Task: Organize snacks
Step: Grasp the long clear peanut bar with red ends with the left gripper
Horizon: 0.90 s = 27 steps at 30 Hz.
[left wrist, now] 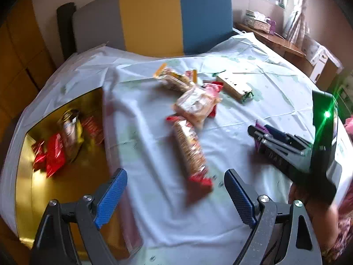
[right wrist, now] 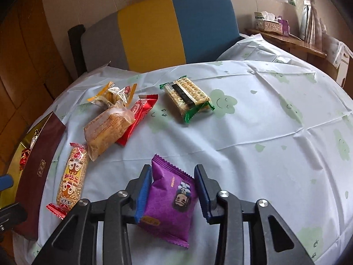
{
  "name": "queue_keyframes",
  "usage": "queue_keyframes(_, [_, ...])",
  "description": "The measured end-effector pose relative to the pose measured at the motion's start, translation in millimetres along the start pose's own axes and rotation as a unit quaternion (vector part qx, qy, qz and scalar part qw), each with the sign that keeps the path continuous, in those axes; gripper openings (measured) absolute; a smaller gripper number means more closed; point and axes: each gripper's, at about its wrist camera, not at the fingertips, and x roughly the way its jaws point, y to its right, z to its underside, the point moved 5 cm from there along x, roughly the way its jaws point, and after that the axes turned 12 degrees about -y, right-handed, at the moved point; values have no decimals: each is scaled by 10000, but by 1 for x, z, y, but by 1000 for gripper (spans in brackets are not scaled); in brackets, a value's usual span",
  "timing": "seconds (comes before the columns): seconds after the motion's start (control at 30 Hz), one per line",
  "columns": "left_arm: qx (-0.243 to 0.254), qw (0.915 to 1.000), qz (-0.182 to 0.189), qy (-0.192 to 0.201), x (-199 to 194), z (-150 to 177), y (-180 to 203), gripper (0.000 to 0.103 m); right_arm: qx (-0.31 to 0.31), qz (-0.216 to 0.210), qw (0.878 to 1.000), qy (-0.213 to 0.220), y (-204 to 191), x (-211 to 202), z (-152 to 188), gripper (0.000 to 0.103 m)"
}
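A bed [right wrist: 253, 137] covered by a pale sheet printed with green smiling clouds carries loose snacks. At the left lie a long grain bar in red-ended wrap [right wrist: 71, 174], a tan cake pack [right wrist: 108, 128] overlapping a red packet [right wrist: 141, 114], and an orange-edged clear pack [right wrist: 114, 95]. Further back, apart, lies a green-wrapped cracker pack [right wrist: 187, 98]. A purple packet [right wrist: 169, 201] seems to rest on the sheet. A dark red box wall [right wrist: 37, 172] stands at the left edge.

On the tablecloth [right wrist: 253, 132] a pouch [right wrist: 169, 201] is seen nearest, between the right gripper [right wrist: 173, 176] fingers, a long snack pack [right wrist: 71, 176] to its left beside the box [right wrist: 42, 161], a cracker packet [right wrist: 187, 97] farther back, and a headboard [right wrist: 154, 31] behind
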Motion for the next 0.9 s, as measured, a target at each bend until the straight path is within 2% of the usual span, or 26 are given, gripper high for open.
queue_keyframes(0.17, [168,9998,-21,-70,22,-18,14,90,78,-118,9999,92,3,-2,1,40])
queue_keyframes(0.37, [-30,9995,-33,-321,49,-25,9,90,102,-46,9998,161,3,-3,1,40])
queue_keyframes(0.5, [28,9995,-98,-307,57,-29,10,90,90,-4,9998,185,2,-3,1,40])
queue_keyframes(0.7, [49,9990,131,-414,73,-29,11,69,146,-14,9997,194,3,-3,2,41])
queue_keyframes(0.8, [96,9990,150,-400,79,-28,13,52,144,-7,9997,191,3,-3,2,41])
queue_keyframes(0.83, [209,9994,59,-272,78,-28,15,39,142,-6,9997,191,3,-2,2,42])
queue_keyframes(0.9, [357,9992,33,-180,78,-27,16,38,153,-28,9997,192,4,-2,2,42])
